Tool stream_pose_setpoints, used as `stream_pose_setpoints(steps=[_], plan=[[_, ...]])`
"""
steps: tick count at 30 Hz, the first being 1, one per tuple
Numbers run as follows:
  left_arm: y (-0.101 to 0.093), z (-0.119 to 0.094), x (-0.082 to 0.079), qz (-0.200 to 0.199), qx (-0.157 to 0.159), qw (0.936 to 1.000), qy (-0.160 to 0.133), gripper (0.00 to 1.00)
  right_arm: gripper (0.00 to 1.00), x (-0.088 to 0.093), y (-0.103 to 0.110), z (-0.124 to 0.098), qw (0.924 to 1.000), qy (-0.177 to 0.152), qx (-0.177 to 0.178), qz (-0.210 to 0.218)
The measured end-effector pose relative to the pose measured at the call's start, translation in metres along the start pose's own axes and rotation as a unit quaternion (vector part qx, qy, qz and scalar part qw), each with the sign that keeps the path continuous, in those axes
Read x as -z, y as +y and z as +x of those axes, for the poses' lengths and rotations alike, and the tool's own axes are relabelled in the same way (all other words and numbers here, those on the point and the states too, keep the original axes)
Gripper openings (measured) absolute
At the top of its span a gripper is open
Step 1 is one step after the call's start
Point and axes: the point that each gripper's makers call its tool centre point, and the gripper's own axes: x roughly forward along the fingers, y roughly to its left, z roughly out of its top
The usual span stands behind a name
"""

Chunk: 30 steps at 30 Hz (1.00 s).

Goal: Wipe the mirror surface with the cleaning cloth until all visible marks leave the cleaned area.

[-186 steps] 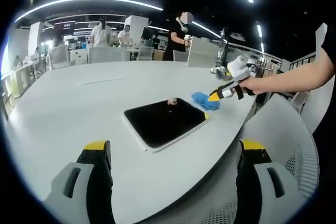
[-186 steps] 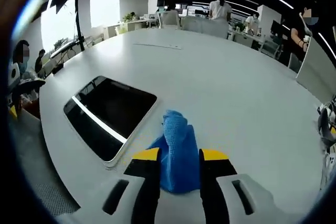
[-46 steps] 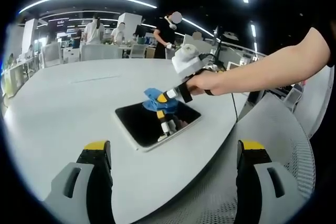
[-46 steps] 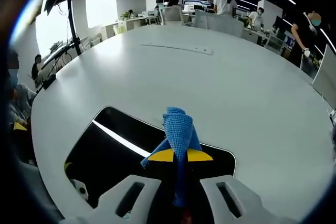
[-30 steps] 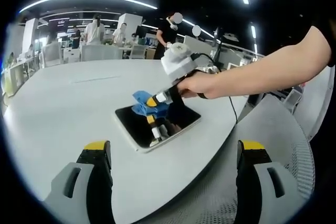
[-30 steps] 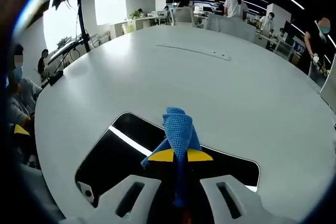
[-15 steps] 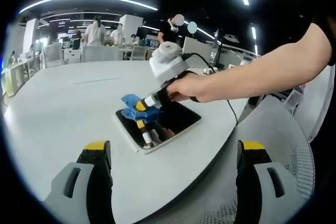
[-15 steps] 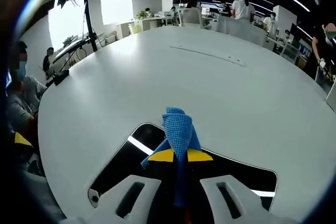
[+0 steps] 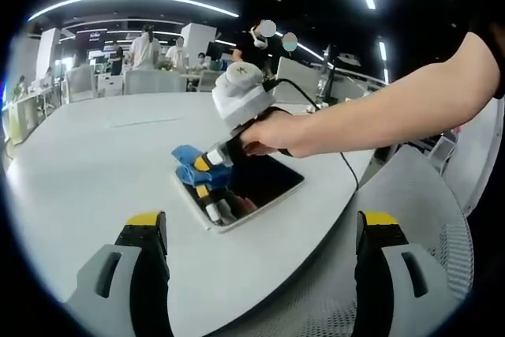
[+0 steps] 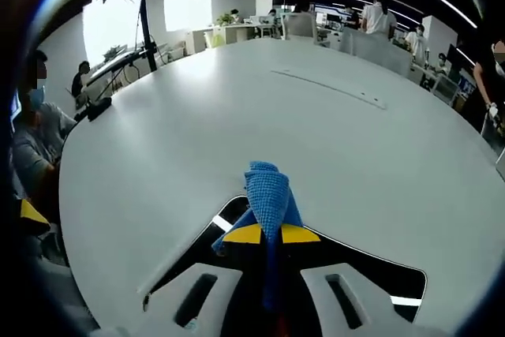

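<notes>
Cloth (image 9: 187,162) on mirror (image 9: 260,183), which lies on table (image 9: 95,155)

A bright blue cleaning cloth (image 10: 267,195) with a fine woven texture. A mirror (image 9: 256,183) with a dark, near-black face and a thin white frame, crossed by a white reflected streak of light. A plain white round table (image 10: 331,132). The right gripper (image 10: 267,236) is pale grey with yellow tips; the left gripper (image 9: 264,230) is black and grey, also yellow-tipped.
</notes>
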Motion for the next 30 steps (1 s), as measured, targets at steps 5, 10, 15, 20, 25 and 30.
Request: stream_pose_setpoints(steps=[5,10,15,20,25,30], plan=[[0.001,0.000,0.000,-0.001,-0.001,1.0000,0.000,0.99,0.00,-0.004,0.006,0.005,0.9999,-0.003,-0.007,-0.011],[0.001,0.000,0.000,-0.001,0.000,1.0000,0.000,0.99,0.00,-0.005,0.011,0.006,0.9998,-0.008,-0.016,-0.009],[0.001,0.000,-0.001,-0.001,0.000,1.0000,-0.002,0.99,0.00,-0.005,0.012,0.007,0.9997,-0.008,-0.013,-0.018],[0.001,0.001,0.000,-0.002,0.000,1.0000,-0.001,0.99,0.00,-0.006,0.013,0.007,0.9993,-0.008,-0.012,-0.036],[0.001,0.001,-0.001,-0.001,0.000,1.0000,-0.002,0.99,0.00,-0.003,0.018,0.002,0.9983,-0.006,-0.018,-0.054],[0.000,0.001,-0.001,-0.001,0.001,1.0000,-0.002,0.99,0.00,0.001,0.025,-0.002,0.9970,-0.006,-0.027,-0.073]])
